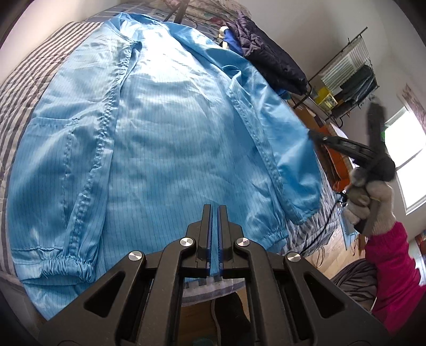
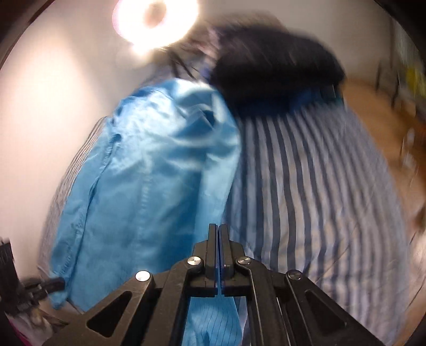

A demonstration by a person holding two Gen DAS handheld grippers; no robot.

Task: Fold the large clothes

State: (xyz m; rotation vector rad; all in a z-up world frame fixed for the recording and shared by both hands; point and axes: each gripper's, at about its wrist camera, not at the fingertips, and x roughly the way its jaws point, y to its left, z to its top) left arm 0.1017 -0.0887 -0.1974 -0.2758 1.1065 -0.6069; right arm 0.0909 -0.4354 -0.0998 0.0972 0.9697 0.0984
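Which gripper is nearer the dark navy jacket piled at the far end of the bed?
Right. The right gripper is at the blue garment's raised side, just below the dark navy jacket. The left gripper hangs over the near hem, far from it.

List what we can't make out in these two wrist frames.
- Right wrist view: motion blur smears the dark jacket and everything at the right edge.
- Right wrist view: lamp glare washes out the wall.
- Left wrist view: left gripper covers the blue coat hem.
- Left wrist view: right gripper tips blurred; contact with the coat unclear.
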